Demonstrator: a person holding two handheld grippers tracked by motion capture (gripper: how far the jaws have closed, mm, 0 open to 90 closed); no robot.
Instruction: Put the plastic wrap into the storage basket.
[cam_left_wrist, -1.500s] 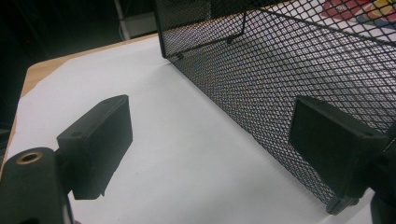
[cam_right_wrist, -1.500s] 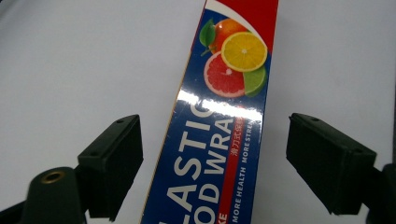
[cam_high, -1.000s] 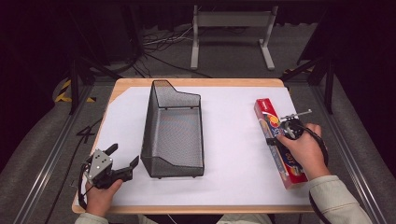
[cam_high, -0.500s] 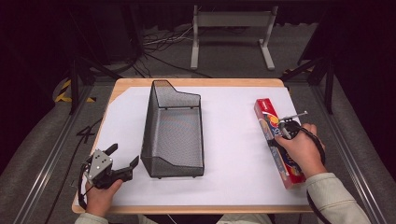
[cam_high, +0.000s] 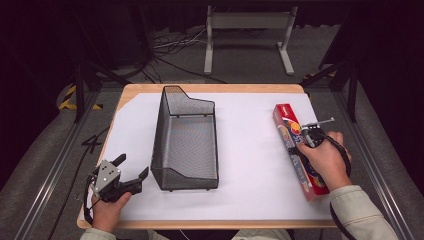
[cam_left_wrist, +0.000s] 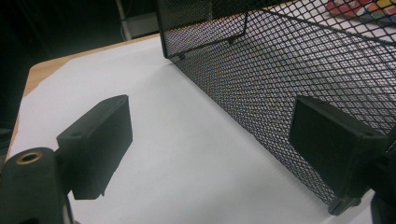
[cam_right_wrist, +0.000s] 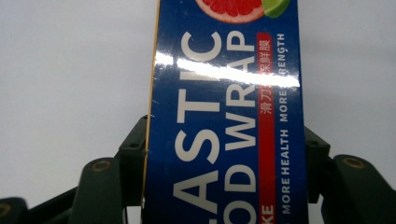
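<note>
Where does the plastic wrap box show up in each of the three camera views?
High view: the plastic wrap box lies lengthwise at the right of the white sheet, under the right tongs.
Left gripper view: a colourful bit at the top right, seen through the mesh basket.
Right gripper view: centre, between the jaws.
Shared landmark: the white sheet.

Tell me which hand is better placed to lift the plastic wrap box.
Right. The right tool has just been closing and its pads flank the plastic wrap box, apparently gripping both sides. The left tool sits open beside the mesh basket, across the table.
</note>
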